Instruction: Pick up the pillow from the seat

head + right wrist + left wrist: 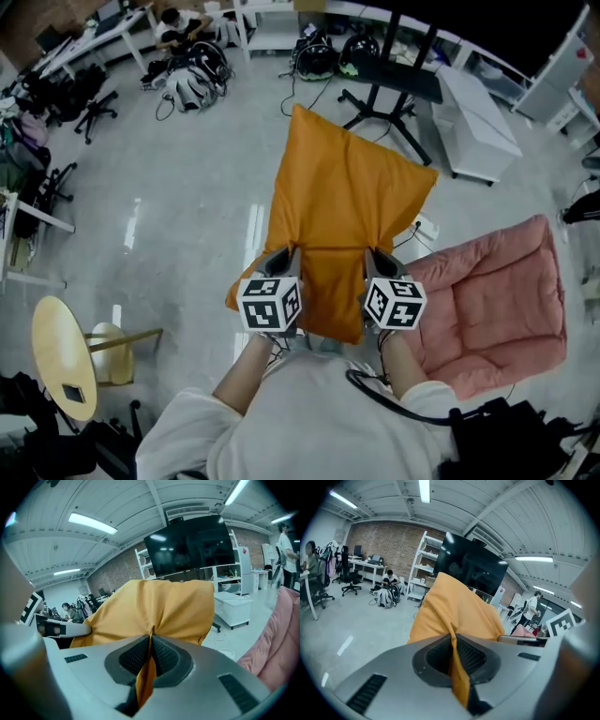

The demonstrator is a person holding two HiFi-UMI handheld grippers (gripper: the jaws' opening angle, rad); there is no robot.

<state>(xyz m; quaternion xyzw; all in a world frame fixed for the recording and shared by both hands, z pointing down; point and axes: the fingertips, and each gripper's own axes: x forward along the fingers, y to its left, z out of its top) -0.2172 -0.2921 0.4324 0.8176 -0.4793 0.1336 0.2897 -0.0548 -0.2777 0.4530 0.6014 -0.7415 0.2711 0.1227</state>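
An orange pillow (342, 216) hangs in the air over the grey floor, held flat by its near edge. My left gripper (281, 255) is shut on the pillow's near left part; its fabric (457, 616) is pinched between the jaws. My right gripper (377, 258) is shut on the near right part, with the orange cloth (159, 611) squeezed between its pads. The pink padded seat (492, 300) lies to the right, below the pillow, with nothing on it.
A black stand (394, 84) and a white cabinet (473, 122) are beyond the pillow. A round wooden stool (66, 356) stands at the lower left. Office chairs, bags and a seated person (178, 28) are at the far left. A cable lies near the seat.
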